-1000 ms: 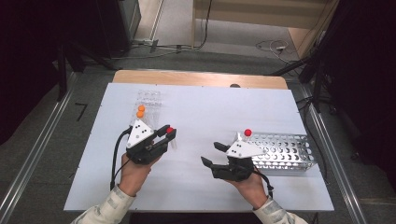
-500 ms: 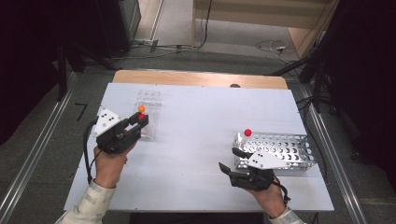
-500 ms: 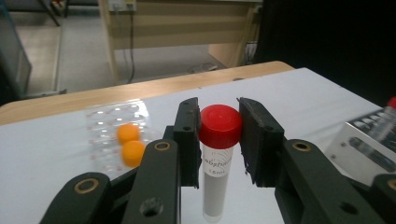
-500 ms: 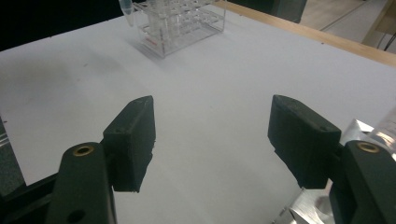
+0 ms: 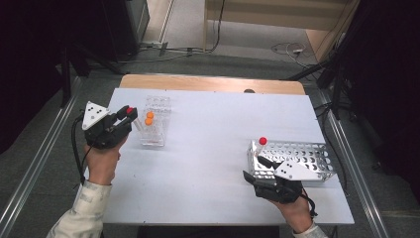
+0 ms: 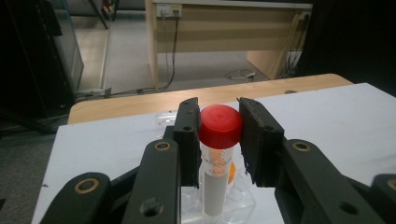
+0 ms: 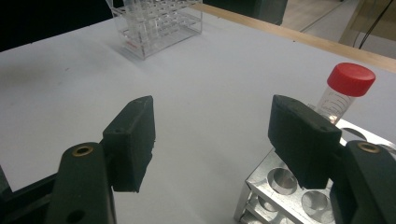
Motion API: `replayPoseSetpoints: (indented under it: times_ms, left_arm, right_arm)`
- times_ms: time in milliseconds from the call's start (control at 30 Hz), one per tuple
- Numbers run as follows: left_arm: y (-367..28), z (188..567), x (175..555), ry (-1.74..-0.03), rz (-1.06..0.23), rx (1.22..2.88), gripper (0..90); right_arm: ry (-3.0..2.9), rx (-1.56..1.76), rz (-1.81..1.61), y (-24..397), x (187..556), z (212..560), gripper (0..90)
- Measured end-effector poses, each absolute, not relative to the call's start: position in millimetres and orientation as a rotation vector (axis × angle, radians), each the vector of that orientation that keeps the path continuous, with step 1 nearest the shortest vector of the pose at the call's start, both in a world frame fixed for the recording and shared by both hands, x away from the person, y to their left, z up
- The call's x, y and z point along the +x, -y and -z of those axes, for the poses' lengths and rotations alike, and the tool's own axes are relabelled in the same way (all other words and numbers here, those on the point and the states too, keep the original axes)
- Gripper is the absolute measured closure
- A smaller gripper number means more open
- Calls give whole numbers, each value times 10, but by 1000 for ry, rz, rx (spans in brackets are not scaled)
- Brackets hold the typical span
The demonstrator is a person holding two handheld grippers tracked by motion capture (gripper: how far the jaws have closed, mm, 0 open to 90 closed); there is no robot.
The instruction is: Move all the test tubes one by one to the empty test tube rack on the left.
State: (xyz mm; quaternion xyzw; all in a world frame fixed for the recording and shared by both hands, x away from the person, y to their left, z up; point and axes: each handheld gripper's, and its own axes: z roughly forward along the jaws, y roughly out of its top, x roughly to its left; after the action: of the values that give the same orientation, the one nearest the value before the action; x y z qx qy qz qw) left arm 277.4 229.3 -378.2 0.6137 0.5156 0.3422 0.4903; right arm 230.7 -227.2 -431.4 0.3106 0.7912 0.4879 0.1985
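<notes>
Left gripper (image 6: 219, 140): clamped on the red-capped tube (image 6: 219, 149), held upright just above the clear rack (image 5: 153, 126) at the tabletop's (image 5: 208, 144) left side.
Clear rack: carries 2 orange-capped tubes (image 5: 148, 118).
Right gripper (image 7: 212, 140): jaws wide apart, nothing between them, beside the metal rack (image 5: 297, 158).
Metal rack: 1 red-capped tube (image 5: 260, 146) stands in its left corner.

A red-capped clear tube (image 6: 218, 154) stands upright, clamped at its cap. Below it sits the clear plastic rack (image 5: 154, 122) at the bench's left.
</notes>
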Motion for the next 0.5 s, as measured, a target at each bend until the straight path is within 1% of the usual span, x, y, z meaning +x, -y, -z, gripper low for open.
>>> replayPoseSetpoints:
  times_ms: [267,500]
  left_arm:
    - [-2284,3736,2974,-1266,-858,1465,698]
    - [-2262,3802,3108,-1289,-896,1457,698]
  right_arm:
    - [-2203,880,-1368,2298,2308,4310,302]
    - [-2197,876,-1373,2301,2301,4306,303]
